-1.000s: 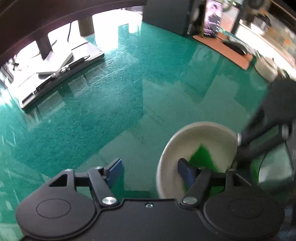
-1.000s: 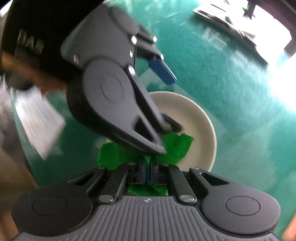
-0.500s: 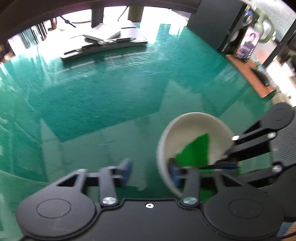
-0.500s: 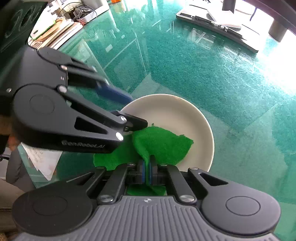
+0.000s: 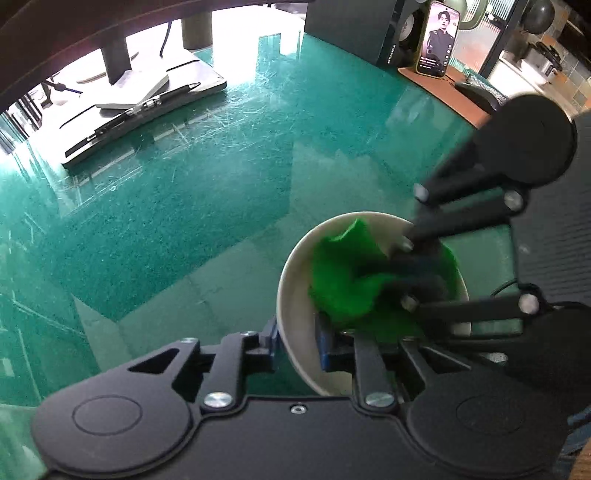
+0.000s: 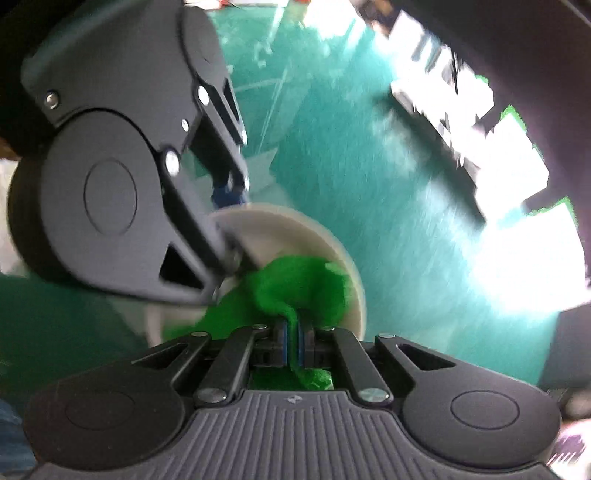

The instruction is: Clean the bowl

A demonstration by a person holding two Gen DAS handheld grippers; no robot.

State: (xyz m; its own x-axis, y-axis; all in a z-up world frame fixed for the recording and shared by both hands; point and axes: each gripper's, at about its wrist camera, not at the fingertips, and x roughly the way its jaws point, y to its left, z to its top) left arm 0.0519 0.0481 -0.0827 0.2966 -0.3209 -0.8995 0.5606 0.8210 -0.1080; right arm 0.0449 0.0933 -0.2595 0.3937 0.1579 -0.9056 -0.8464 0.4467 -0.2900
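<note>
A white bowl [image 5: 295,280] stands on the green glass table [image 5: 184,203]. My left gripper [image 5: 297,341] straddles its near rim, one blue pad outside the wall and one inside, both pressing on it; its jaws are opening slightly. Inside the bowl lies a bunched green cloth [image 5: 343,273]. My right gripper [image 5: 399,273] reaches in from the right, shut on that cloth. In the right wrist view the cloth [image 6: 295,280] runs up between the shut jaws of my right gripper [image 6: 291,328], the bowl [image 6: 332,240] sits behind, and my left gripper [image 6: 231,225] clamps its left rim.
A flat dark slab with a pen on it [image 5: 144,107] lies at the back left. At the back right are a black speaker box [image 5: 351,26], a lit phone [image 5: 437,37] and an orange mat [image 5: 443,88] with a mouse.
My left gripper went from wide open beside the bowl to clamped on its rim. My right gripper rolled and pushed the cloth deeper into the bowl, bunching it.
</note>
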